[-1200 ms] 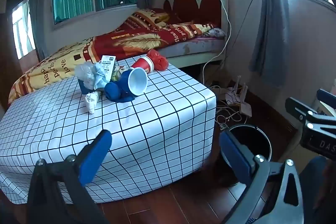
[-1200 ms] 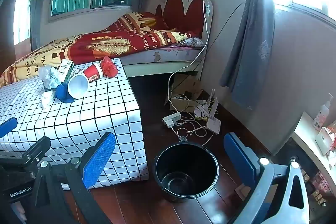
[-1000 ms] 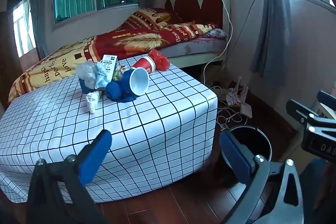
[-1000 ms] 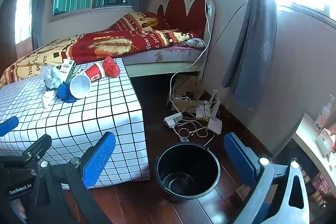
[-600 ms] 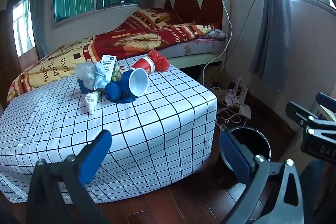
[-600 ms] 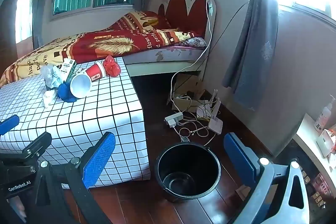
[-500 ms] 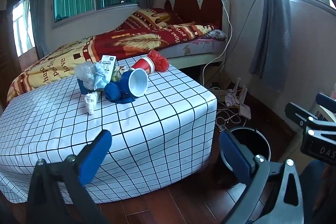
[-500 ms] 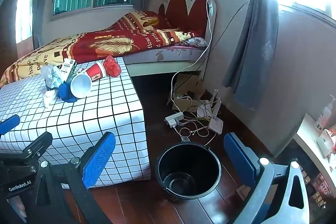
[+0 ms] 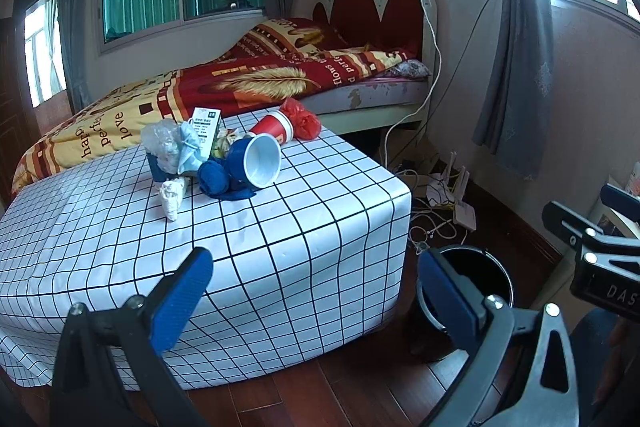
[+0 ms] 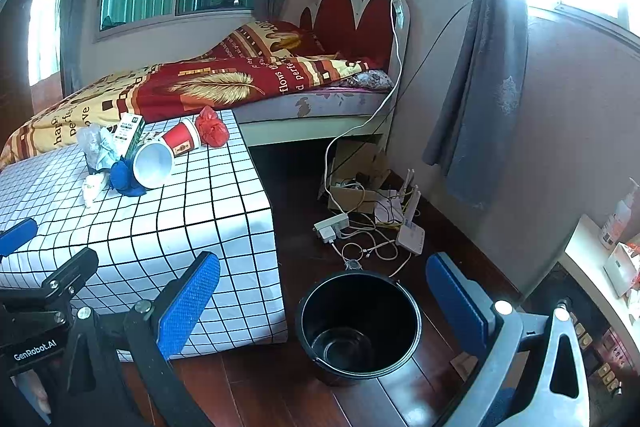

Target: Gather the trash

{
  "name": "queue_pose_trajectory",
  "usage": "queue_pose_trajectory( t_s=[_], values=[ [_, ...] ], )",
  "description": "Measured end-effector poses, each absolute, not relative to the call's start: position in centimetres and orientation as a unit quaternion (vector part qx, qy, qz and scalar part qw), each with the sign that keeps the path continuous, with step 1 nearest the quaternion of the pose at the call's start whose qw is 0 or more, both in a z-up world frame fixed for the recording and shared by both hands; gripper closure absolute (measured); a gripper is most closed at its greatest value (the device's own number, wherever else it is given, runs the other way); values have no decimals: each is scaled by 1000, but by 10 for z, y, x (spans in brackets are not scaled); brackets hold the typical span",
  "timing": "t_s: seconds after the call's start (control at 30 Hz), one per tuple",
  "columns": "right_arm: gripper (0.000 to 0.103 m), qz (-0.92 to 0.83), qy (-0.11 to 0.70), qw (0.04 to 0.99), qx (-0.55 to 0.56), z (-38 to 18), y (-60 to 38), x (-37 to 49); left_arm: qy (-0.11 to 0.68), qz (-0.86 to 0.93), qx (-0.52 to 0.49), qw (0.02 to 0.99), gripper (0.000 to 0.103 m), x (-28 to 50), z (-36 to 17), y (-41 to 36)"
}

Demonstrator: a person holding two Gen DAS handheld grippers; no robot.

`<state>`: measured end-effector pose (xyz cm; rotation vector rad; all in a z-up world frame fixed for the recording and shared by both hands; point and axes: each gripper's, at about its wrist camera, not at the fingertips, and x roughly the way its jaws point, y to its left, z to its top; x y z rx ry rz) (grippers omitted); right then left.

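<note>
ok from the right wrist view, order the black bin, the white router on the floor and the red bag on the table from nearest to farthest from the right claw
1. Black bin: on the floor just ahead of the open right claw, between its fingers.
2. White router: on the floor beyond the bin, among the cables, slightly right.
3. Red bag: at the far edge of the checked table, off to the left.

The table (image 9: 280, 227), draped in a white grid-pattern cloth, is carrying a trash cluster near its far edge: red cup (image 9: 276, 127), red bag (image 9: 305, 121), white-lined blue cup (image 9: 256, 159), blue cloth (image 9: 218, 183), crumpled tissue (image 9: 172, 193), carton (image 9: 205, 127). A black bin (image 10: 360, 323) is standing on the wooden floor (image 10: 304, 227) just right of the table
</note>
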<state>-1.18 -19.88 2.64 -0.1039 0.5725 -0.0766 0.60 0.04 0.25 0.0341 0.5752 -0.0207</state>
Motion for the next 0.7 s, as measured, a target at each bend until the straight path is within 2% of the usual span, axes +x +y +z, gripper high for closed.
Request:
queue_pose_trajectory(
  t_s=[0.7],
  values=[
    [0,-41,281,958,-46,30,-207,-12,277,-19,11,960,0,8,6,-2]
  ],
)
